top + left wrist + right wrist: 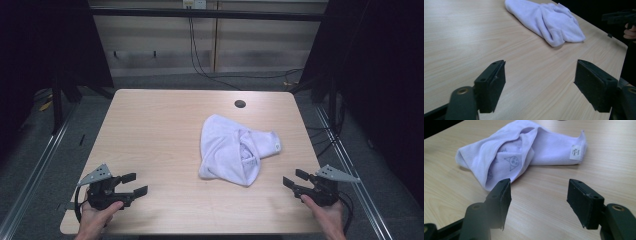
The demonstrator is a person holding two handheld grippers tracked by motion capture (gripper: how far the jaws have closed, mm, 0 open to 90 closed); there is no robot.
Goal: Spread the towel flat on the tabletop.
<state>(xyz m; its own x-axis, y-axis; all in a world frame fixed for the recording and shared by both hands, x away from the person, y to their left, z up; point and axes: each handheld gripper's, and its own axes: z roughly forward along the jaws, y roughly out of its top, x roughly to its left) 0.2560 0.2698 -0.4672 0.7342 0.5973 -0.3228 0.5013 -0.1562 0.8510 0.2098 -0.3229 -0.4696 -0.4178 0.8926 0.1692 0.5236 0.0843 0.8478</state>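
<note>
A crumpled pale lilac towel [235, 149] lies right of the middle of the wooden table [150, 130]. It carries a white label [576, 152] at one corner and faint printed figures on its inner fold. My left gripper [134, 183] rests open near the front left corner, well apart from the towel [549, 21]. My right gripper [295, 180] stands open near the front right edge, a short way from the towel [519, 152]. Nothing lies between either pair of jaws. The other gripper [620, 17] shows far off in the left gripper view.
A small round hole [240, 104] sits in the table near its far edge. Black cables [200, 60] hang down the back wall. Dark curtains flank the table, and metal floor rails [35, 170] run along both sides.
</note>
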